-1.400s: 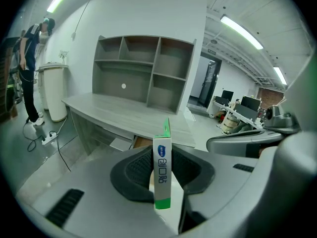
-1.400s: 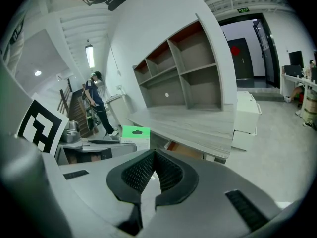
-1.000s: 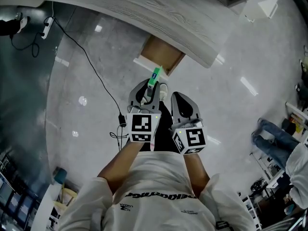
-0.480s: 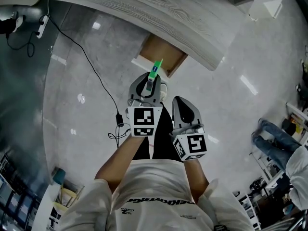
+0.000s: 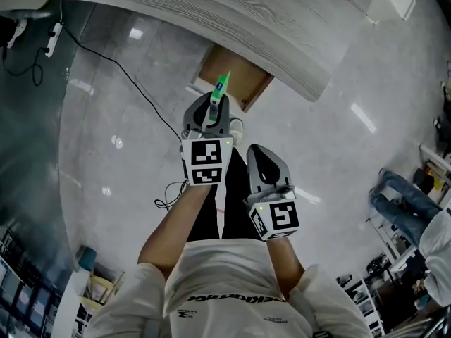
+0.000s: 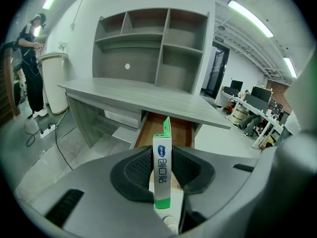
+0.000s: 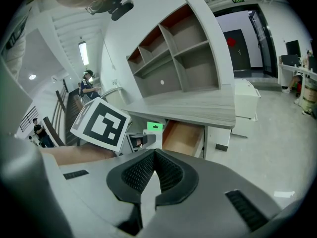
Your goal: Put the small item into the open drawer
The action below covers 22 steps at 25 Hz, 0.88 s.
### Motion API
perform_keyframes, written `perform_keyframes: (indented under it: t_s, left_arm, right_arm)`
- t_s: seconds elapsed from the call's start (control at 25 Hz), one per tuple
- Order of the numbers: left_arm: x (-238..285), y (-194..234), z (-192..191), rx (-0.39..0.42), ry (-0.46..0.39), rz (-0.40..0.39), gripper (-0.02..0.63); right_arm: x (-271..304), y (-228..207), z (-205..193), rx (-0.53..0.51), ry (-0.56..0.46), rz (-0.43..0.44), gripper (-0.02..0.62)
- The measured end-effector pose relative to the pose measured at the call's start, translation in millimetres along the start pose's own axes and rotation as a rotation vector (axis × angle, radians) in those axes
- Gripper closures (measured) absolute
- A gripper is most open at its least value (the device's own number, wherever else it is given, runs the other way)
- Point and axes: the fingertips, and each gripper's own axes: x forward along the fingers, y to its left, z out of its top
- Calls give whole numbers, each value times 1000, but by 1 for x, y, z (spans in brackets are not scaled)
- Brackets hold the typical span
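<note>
The small item is a slim white box with green ends (image 5: 220, 87); it stands upright between the pads of my left gripper (image 5: 214, 109), which is shut on it. In the left gripper view the box (image 6: 162, 168) points at the open wooden drawer (image 6: 166, 130) just ahead and below. From the head view the drawer (image 5: 235, 78) juts out from under the grey desk (image 5: 211, 13), right beyond the box's tip. My right gripper (image 5: 258, 155) hangs beside and behind the left one, jaws shut and empty (image 7: 154, 168). From it I see the box's green top (image 7: 154, 127) and the drawer (image 7: 185, 136).
A black cable (image 5: 127, 83) runs across the glossy grey floor to the left of my arms. A shelf unit (image 6: 148, 48) stands on the desk. One person (image 6: 29, 68) stands far left by a white bin; someone else (image 5: 402, 196) sits at the far right.
My left gripper has carried the box forward, so its tip now overlaps the drawer's front edge. The right gripper has trailed a little behind it.
</note>
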Motion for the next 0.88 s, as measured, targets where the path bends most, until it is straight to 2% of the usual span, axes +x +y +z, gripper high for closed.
perform_keyframes:
  t_s: [0.4, 0.72, 0.88]
  left_arm:
    - [32, 16, -21, -24, 61, 19, 506]
    - [55, 16, -25, 34, 77, 33, 506]
    - [64, 17, -34, 27, 89, 46, 506]
  right_arm:
    - [1, -12, -11, 9, 30, -22, 563]
    - [10, -15, -12, -24, 46, -19, 563]
    - [16, -20, -11, -19, 50, -18, 563]
